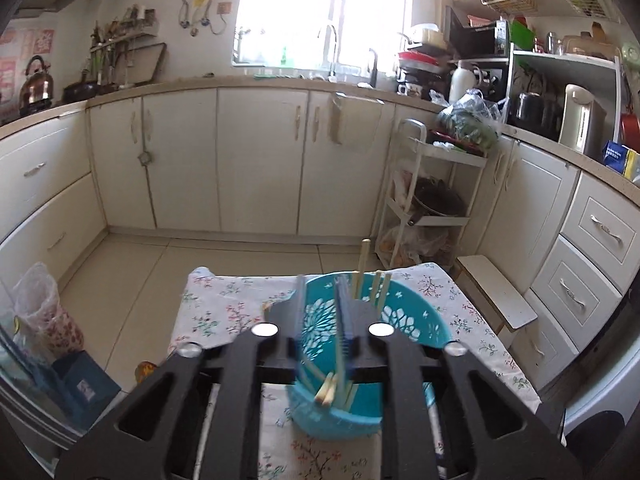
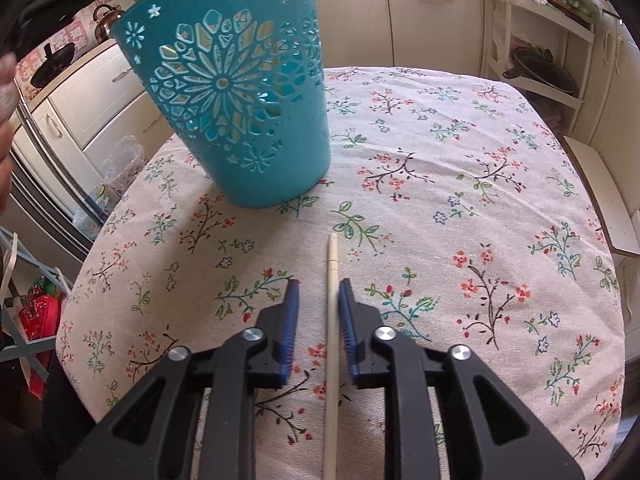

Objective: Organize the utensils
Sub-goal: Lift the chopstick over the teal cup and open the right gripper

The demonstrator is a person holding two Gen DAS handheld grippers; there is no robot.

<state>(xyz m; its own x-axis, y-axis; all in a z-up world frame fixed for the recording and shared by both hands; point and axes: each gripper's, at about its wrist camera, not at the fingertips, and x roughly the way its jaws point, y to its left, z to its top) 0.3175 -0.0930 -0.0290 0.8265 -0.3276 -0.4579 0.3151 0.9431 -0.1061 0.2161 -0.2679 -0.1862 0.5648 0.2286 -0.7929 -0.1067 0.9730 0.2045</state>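
Observation:
A teal cut-out utensil holder (image 2: 236,108) stands tilted on the floral tablecloth (image 2: 460,208). In the left wrist view the holder (image 1: 408,328) holds several wooden chopsticks (image 1: 366,270), and my left gripper (image 1: 324,292) sits over its rim with the jaws a narrow gap apart; its pads (image 1: 346,320) look blurred. A single pale chopstick (image 2: 332,320) lies on the cloth between the blue pads (image 2: 290,332) of my right gripper (image 2: 320,288), which is open and straddles it without squeezing.
The small table stands in a kitchen with cream cabinets (image 1: 260,160) around it. A white rolling rack (image 1: 432,200) and a low white stool (image 1: 496,292) stand to the right. A plastic bag (image 1: 40,312) and boxes sit at the left.

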